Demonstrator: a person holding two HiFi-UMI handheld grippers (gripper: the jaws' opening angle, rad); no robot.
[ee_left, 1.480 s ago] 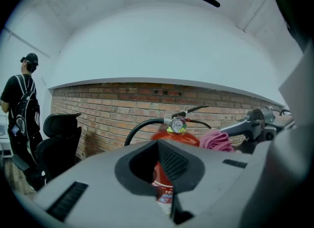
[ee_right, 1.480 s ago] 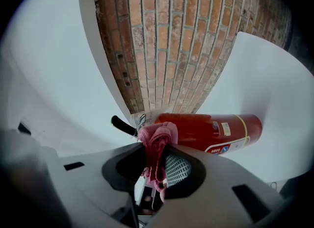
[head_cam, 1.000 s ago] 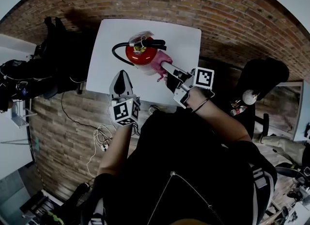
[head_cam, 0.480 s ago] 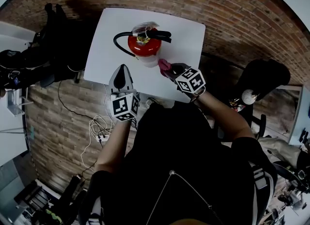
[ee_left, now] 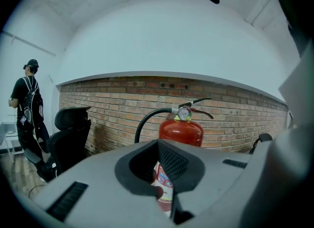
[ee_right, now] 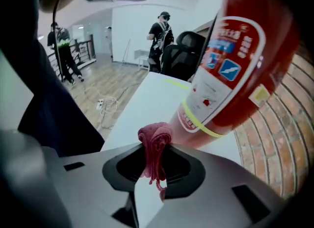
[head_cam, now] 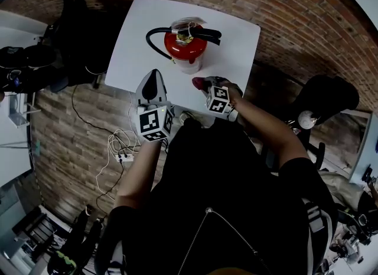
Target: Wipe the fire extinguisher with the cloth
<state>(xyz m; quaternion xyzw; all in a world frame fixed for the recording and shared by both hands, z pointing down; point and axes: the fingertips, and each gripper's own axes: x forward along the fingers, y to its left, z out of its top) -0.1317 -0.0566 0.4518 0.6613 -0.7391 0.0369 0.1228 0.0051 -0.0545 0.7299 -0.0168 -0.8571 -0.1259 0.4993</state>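
A red fire extinguisher (head_cam: 186,46) with a black hose and handle stands upright on the white table (head_cam: 133,49). My right gripper (head_cam: 201,84) is shut on a bunched pink cloth (head_cam: 197,82) near the table's front edge, a short way from the extinguisher's base. In the right gripper view the cloth (ee_right: 155,141) sticks out of the gripper (ee_right: 156,156), close to the extinguisher's lower body (ee_right: 230,65) but apart from it. My left gripper (head_cam: 153,78) is shut with nothing in it and points at the extinguisher (ee_left: 180,133) from the table's front left.
A black office chair (head_cam: 328,93) stands right of the table. Cables (head_cam: 121,152) lie on the floor to the left. Dark bags (head_cam: 65,43) sit beyond the table's left edge. A brick wall (ee_left: 117,109) runs behind the extinguisher, with a chair (ee_left: 71,129) and a person (ee_left: 29,109) at the left.
My right gripper has drawn back with the cloth from the extinguisher's side toward the table's front edge. The left gripper has stayed about where it was.
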